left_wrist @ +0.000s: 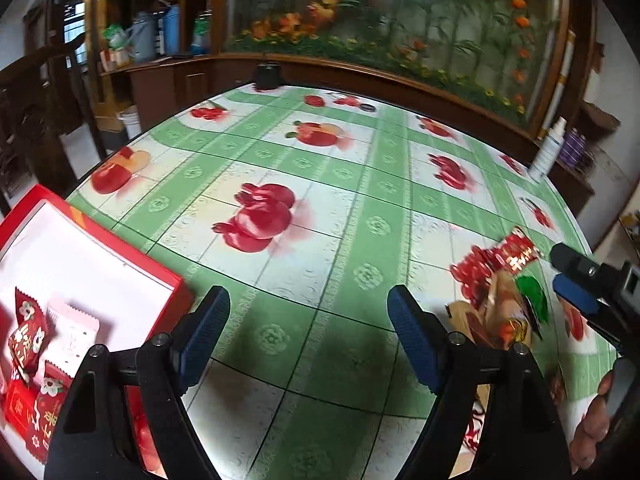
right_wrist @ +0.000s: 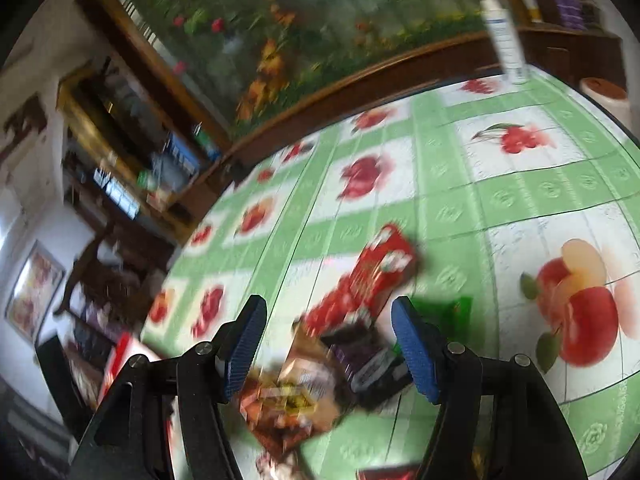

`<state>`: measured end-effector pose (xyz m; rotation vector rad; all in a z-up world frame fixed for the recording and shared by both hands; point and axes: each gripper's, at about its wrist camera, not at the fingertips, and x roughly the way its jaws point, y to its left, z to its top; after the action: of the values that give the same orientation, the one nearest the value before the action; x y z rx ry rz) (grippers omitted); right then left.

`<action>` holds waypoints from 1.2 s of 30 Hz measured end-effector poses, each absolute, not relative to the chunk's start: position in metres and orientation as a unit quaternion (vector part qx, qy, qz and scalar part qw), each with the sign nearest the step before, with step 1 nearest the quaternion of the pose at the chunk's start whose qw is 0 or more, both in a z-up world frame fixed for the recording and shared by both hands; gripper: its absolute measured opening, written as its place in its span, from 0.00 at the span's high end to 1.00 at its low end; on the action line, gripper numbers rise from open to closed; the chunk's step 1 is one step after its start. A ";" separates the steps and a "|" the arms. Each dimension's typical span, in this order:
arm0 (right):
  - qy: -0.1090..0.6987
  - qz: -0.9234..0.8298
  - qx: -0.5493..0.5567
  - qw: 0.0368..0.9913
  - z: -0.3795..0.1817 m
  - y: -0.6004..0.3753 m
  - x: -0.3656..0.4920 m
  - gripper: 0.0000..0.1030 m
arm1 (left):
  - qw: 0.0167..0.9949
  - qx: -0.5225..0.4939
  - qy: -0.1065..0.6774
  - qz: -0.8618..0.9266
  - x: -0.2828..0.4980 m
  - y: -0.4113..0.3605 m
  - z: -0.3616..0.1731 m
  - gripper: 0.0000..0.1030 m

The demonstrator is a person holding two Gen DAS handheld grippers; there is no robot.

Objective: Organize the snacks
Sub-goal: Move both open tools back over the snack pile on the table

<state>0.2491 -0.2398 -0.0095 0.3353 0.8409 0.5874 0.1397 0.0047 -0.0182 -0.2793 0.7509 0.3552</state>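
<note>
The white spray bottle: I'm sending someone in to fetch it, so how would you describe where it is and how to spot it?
Start from the round table with the green-and-white fruit-print tablecloth. Look to its far edge, below the wood-framed garden mural. The tall, slim white plastic spray bottle stands upright there, alone, far from the snack packets, and is the only upright thing on that side.

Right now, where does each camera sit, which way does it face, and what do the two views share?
Left wrist: on the left claw, facing down across the table; red box at left, right claw and a hand at right.
Right wrist: on the right claw, aimed at the snack pile; only its own fingers show.
Shared: table, snack pile, white bottle.
</note>
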 end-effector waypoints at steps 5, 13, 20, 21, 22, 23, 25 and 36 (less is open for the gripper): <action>0.413 0.324 0.216 0.823 -0.021 -0.240 0.252 0.35 | 0.900 -0.172 0.363 0.171 0.132 0.015 -0.016 0.21; 0.468 0.350 0.170 0.793 -0.041 -0.205 0.251 0.34 | 0.902 -0.168 0.344 0.200 0.131 0.022 -0.013 0.21; 0.485 0.392 0.140 0.769 -0.020 -0.208 0.233 0.33 | 0.898 -0.176 0.345 0.210 0.132 0.033 -0.015 0.21; 0.487 0.380 0.130 0.776 -0.020 -0.211 0.231 0.32 | 0.896 -0.178 0.347 0.211 0.132 0.035 -0.016 0.21; 0.496 0.372 0.123 0.774 -0.023 -0.215 0.231 0.32 | 0.895 -0.182 0.349 0.209 0.132 0.037 -0.017 0.21; 0.503 0.368 0.119 0.773 -0.024 -0.216 0.229 0.32 | 0.894 -0.184 0.351 0.208 0.132 0.038 -0.017 0.21; 0.505 0.359 0.090 0.780 -0.020 -0.218 0.223 0.32 | 0.894 -0.184 0.351 0.210 0.132 0.040 -0.017 0.21; 0.476 0.202 0.213 0.829 -0.026 -0.307 0.250 0.32 | 0.910 -0.146 0.353 0.163 0.134 0.017 -0.014 0.21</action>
<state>0.2499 -0.3071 -0.0255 0.4512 1.0107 0.4293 0.1344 0.0174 -0.0142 -0.3010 0.7280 0.3352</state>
